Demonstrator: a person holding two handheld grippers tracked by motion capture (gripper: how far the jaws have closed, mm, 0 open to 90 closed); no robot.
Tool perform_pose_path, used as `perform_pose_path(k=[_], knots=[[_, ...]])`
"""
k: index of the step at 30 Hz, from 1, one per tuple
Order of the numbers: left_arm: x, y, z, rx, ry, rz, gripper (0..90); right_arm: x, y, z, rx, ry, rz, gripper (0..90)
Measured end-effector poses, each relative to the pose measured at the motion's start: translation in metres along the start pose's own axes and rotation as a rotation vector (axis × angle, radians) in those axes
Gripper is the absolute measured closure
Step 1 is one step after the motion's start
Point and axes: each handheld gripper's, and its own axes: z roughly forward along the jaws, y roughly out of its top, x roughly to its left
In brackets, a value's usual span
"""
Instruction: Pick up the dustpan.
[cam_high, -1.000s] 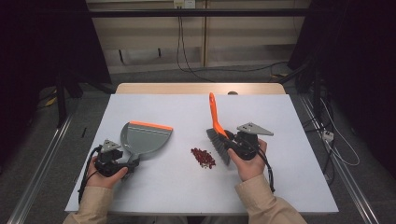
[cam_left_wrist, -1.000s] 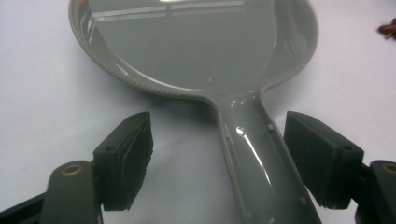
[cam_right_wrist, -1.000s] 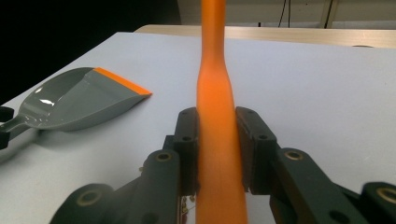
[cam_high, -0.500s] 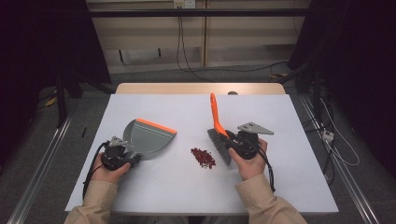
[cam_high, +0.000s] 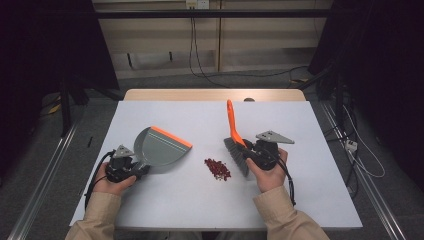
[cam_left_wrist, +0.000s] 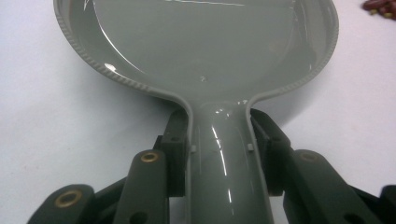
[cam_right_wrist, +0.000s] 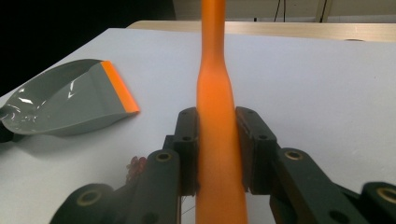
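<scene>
On the table (cam_high: 310, 200): white sheet, far edge bare wood
Dustpan (cam_high: 161, 149): left of centre, handle clamped in the left gripper (cam_high: 131, 167), whose jaws just closed on it
Brush (cam_high: 235, 140): right gripper (cam_high: 250, 152) pinches its orange handle, bristles partly hidden
Red crumbs (cam_high: 218, 168): between pan and brush, too small to identify

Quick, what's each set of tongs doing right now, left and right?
Left tongs: just closed on the grey dustpan, gripping its handle.
Right tongs: closed on the brush, gripping its orange handle.
</scene>
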Motion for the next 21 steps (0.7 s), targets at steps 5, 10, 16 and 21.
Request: perform_pose_path(k=[5,10,16,21], knots=[[-0.005,0.002,-0.01,-0.016,-0.04,0.036,63.3,-0.003,0.002,0.0,0.01,-0.011,-0.003,71.4],[-0.013,0.005,-0.019,-0.015,-0.079,0.084,63.3,-0.005,0.004,0.001,0.013,-0.015,-0.004,71.4],[-0.022,0.004,-0.027,0.009,-0.134,0.153,63.3,-0.009,0.005,0.0,0.03,-0.019,-0.021,71.4],[-0.029,0.0,-0.033,0.034,-0.169,0.204,63.3,-0.012,0.005,0.0,0.048,-0.037,-0.028,71.4]])
